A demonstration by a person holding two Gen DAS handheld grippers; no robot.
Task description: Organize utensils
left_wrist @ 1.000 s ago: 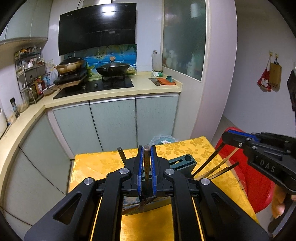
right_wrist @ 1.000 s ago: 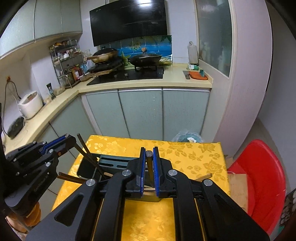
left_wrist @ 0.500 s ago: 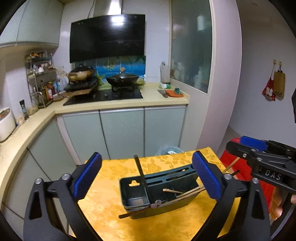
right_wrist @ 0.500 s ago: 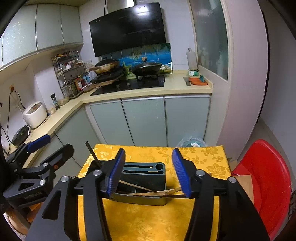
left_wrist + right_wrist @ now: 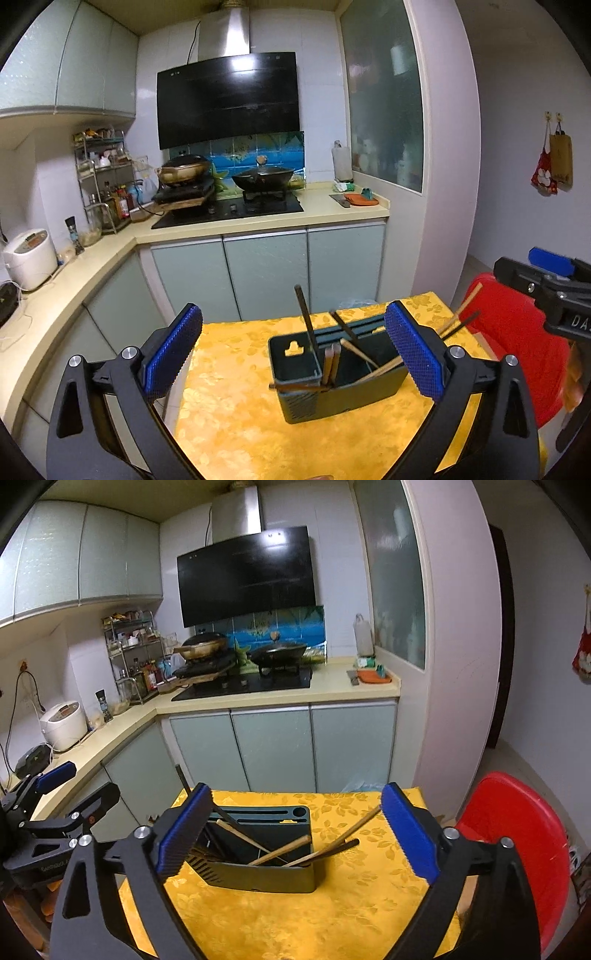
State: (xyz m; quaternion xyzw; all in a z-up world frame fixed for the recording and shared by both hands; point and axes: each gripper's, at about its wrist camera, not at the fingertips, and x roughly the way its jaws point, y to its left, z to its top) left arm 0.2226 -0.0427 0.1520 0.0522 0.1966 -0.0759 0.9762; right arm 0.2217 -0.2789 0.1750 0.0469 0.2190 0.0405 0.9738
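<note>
A: So, starting with the biggest: yellow floral tablecloth (image 5: 236, 424) across the lower middle of both views, red plastic chair (image 5: 517, 834) at lower right.

B: Behind, pale green cabinet doors (image 5: 266, 273) mid-frame, black range hood (image 5: 227, 99) up top, two woks on the hob below it. White rice cooker (image 5: 64, 725) far left on the counter.

A: And the task's thing?

B: Dark green utensil holder (image 5: 334, 398) standing on the cloth, lower centre of the left wrist view; same spot in the right wrist view (image 5: 266, 878). Chopsticks (image 5: 373, 371) inside, leaning every which way, several tips poking out past the right rim, one dark stick (image 5: 306, 317) nearly upright in the left compartment.

A: Claws?

B: Left gripper (image 5: 291, 354) spread wide, blue pads (image 5: 173, 354) well apart, nothing pinched; holder seen through the gap, untouched. Right gripper (image 5: 295, 830) opening, jaws already far apart, holder and sticks showing between the pads but free of them. Each claw also visible at the edge of the other's view, lower right and lower left.
</note>
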